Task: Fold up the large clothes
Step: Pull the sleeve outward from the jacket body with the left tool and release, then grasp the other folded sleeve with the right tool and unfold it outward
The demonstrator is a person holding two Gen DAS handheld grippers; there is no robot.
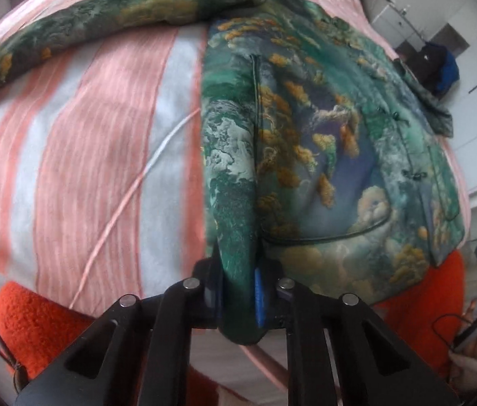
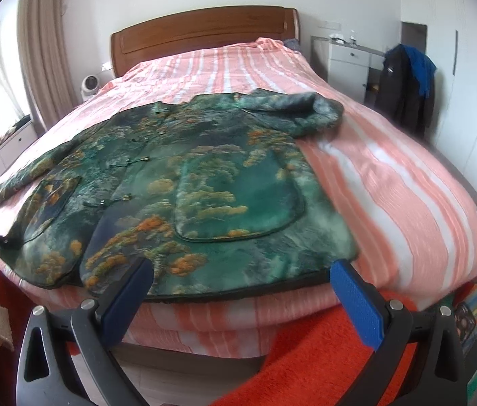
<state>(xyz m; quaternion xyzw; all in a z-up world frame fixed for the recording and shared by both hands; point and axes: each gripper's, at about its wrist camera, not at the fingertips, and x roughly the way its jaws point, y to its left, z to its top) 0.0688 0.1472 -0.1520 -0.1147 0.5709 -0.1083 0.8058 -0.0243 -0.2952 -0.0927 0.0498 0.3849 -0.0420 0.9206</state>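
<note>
Our left gripper [image 1: 238, 291] is pinched shut on a bunched lower corner of the green patterned jacket [image 1: 309, 135], the cloth squeezed between its two pads and hanging out below them. Our right gripper [image 2: 241, 287] is spread wide, nothing between its blue pads [image 2: 356, 301], and it hovers just off the jacket's near hem at the foot of the bed.

Out from there, the jacket [image 2: 184, 182] lies face up and mostly flat on the pink and white striped bedspread [image 2: 390, 182], knot buttons running up its front and a large rounded pocket on the panel nearest our right gripper. One sleeve [image 1: 103, 20] stretches away across the stripes in the left wrist view; the other sleeve [image 2: 292, 106] is folded in near the collar.

Beyond the bed stand a wooden headboard [image 2: 204, 30], a white cabinet [image 2: 350, 67], and dark clothes [image 2: 404, 84] hanging at the right.
</note>
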